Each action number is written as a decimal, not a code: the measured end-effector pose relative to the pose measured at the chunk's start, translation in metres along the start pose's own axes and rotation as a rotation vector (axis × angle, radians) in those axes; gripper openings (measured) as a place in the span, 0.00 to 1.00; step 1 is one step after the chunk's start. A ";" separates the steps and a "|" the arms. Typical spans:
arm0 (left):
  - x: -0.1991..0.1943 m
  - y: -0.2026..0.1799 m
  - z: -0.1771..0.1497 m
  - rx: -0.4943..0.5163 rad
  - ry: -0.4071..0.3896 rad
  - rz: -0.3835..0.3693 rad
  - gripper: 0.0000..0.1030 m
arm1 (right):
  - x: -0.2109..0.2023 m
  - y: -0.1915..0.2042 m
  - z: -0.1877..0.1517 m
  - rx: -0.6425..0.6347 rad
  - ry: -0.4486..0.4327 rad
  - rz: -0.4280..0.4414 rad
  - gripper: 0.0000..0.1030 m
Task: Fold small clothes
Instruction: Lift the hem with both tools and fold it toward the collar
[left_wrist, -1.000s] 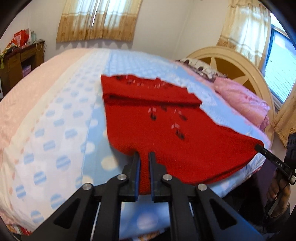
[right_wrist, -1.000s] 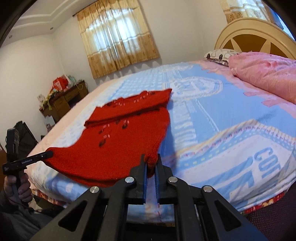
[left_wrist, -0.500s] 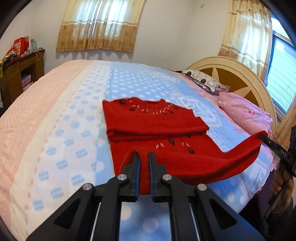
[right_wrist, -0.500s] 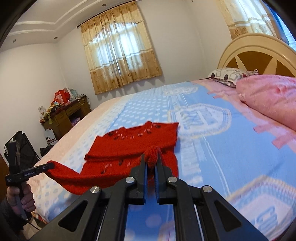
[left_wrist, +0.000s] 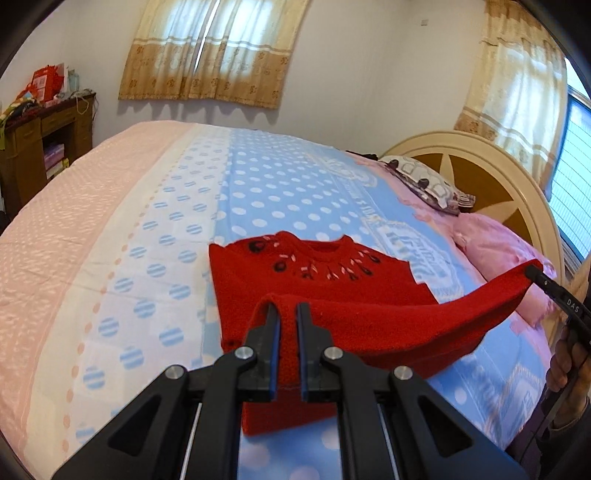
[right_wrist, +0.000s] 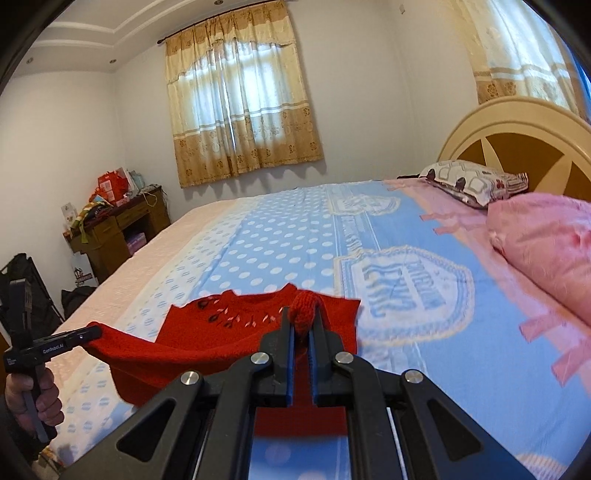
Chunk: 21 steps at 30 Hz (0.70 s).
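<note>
Bedroom, bed with blue dotted bedspread (left_wrist: 258, 192): red knitted sweater (left_wrist: 314, 273) ahead of both grippers. Left gripper (left_wrist: 287, 314) and right gripper (right_wrist: 302, 325) each clamp a hem corner, lifted toward collar. Final fold underway; laying down remains.

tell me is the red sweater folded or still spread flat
Partly folded: both tongs hold the red sweater's bottom edge lifted above its collar half on the bed.
</note>
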<state>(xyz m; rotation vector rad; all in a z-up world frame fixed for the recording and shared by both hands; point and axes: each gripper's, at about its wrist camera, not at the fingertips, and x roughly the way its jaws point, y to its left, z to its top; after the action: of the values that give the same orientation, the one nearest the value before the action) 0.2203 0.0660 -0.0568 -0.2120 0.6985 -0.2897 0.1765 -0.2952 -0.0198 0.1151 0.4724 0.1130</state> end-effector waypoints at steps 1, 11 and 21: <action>0.006 0.003 0.006 -0.007 0.002 0.002 0.08 | 0.008 0.000 0.005 -0.004 0.003 -0.007 0.05; 0.070 0.017 0.051 -0.001 0.018 0.047 0.08 | 0.098 -0.005 0.038 -0.035 0.063 -0.095 0.05; 0.147 0.030 0.059 -0.012 0.099 0.108 0.08 | 0.198 -0.026 0.032 -0.016 0.180 -0.156 0.05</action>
<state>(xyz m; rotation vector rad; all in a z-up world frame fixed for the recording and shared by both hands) 0.3718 0.0514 -0.1092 -0.1714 0.8074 -0.1936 0.3682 -0.2963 -0.0838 0.0517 0.6584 -0.0264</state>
